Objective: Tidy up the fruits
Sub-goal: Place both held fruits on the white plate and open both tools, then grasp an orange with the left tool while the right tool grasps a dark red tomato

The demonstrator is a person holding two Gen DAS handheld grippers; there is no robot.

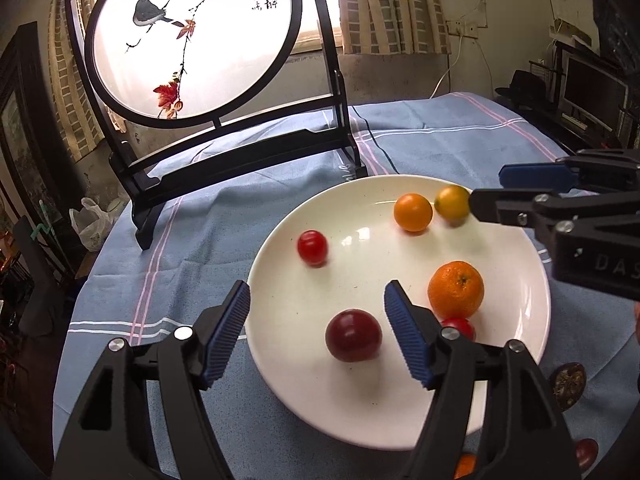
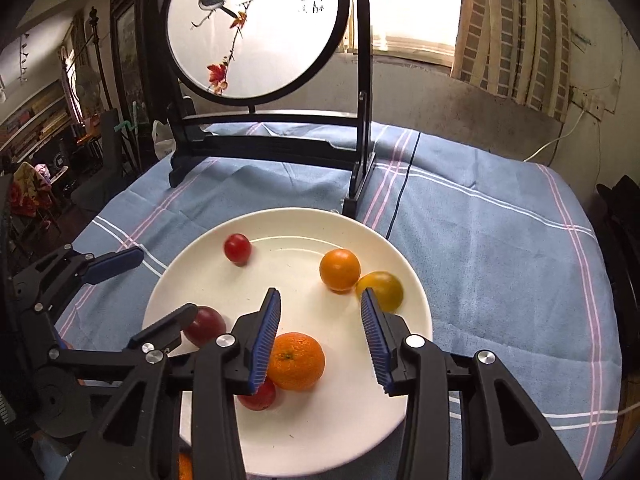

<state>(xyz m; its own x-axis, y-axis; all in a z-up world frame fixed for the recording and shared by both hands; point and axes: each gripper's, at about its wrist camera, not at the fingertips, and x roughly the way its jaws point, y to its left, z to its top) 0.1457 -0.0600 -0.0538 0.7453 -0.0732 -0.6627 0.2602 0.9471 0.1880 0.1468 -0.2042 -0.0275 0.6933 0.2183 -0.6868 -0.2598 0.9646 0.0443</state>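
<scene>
A white plate (image 1: 360, 412) (image 2: 320, 432) on the blue cloth holds several fruits. A dark red plum (image 1: 353, 335) (image 2: 205, 325) lies between the fingers of my open left gripper (image 1: 318, 296) (image 2: 166, 286). A mandarin (image 1: 456, 290) (image 2: 296, 361) and a red tomato (image 1: 460, 327) (image 2: 258, 396) lie to its right. A small red tomato (image 1: 312, 247) (image 2: 237, 248), an orange fruit (image 1: 413, 212) (image 2: 340, 270) and a yellow-green fruit (image 1: 452, 202) (image 2: 382, 290) lie farther back. My right gripper (image 2: 320, 300) (image 1: 486, 190) is open and empty above the plate.
A black-framed round bird screen (image 1: 192, 40) (image 2: 256, 28) stands behind the plate. A dried fruit slice (image 1: 568, 384), a dark red fruit (image 1: 586, 454) and an orange fruit (image 1: 466, 466) lie on the cloth near the plate's front edge. A black cable (image 2: 400, 188) crosses the cloth.
</scene>
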